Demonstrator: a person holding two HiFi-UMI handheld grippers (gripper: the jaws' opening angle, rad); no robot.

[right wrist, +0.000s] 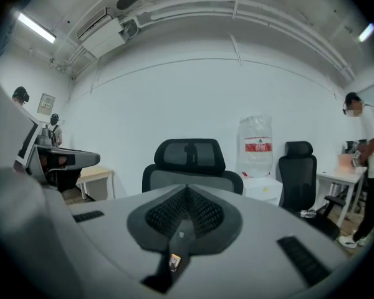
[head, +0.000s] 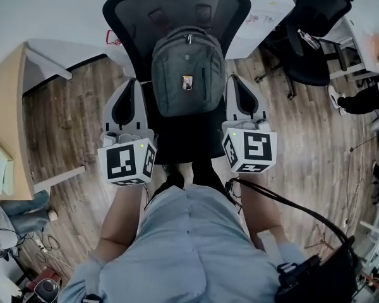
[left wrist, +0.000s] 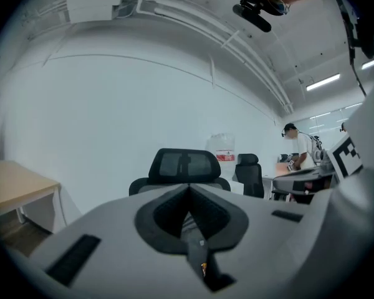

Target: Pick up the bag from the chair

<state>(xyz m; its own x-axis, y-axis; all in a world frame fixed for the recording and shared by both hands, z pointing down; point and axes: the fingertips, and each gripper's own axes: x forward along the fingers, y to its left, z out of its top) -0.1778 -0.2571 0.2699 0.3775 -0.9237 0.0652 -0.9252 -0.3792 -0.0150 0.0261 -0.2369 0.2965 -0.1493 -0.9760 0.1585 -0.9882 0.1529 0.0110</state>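
Observation:
A grey backpack (head: 187, 71) with a small orange badge stands upright on the seat of a black mesh office chair (head: 177, 8), leaning on its backrest. My left gripper (head: 134, 82) sits just left of the bag and my right gripper (head: 231, 78) just right of it, both at seat height, tips pointing at the chair. Each is shut with nothing between its jaws. I cannot tell whether either touches the bag's sides. In the left gripper view the left gripper (left wrist: 188, 187) shows a thin slit under the chair's headrest (left wrist: 186, 164); the right gripper (right wrist: 187, 189) looks the same.
A wooden desk (head: 6, 125) stands at the left. A white cabinet (head: 260, 11) and a second black chair (head: 316, 36) are behind on the right. A water bottle (right wrist: 257, 145) and a standing person (right wrist: 368, 142) are to the right. A black cable (head: 290, 207) trails from my right gripper.

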